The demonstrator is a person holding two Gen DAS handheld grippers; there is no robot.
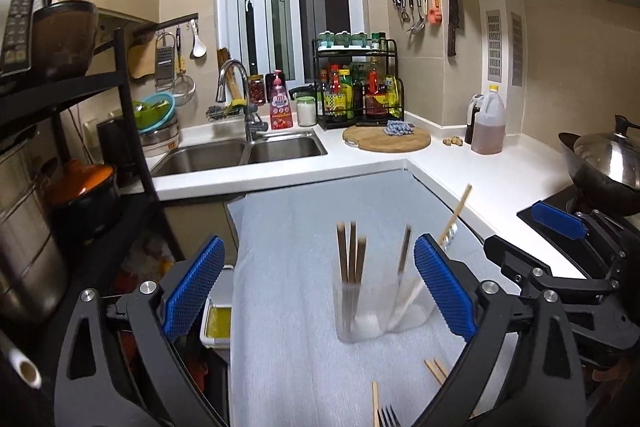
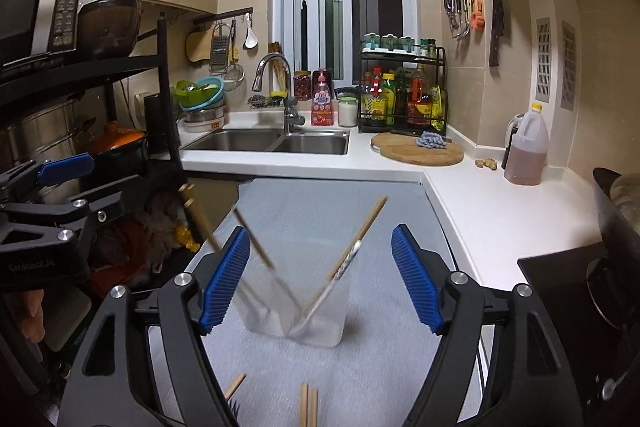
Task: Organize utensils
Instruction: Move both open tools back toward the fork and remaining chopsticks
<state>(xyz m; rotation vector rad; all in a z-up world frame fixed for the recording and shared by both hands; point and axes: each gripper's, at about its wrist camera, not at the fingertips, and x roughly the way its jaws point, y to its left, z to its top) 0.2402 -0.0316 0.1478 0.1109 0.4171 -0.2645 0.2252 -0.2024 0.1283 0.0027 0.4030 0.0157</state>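
Above the grey mat (image 1: 304,367), both grippers tilted down, jaws apart, flanking the clear holder (image 2: 296,311)

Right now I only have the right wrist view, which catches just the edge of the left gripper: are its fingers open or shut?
Observer: Open wide. The left gripper pinches nothing between its fingers; the clear container of chopsticks stands ahead.
Operator: Anything beside the cloth that I can't see?
Observer: A white tray with yellowish contents, at the left edge of the cloth.
Operator: And at the far right?
Observer: A wok under a steel lid.
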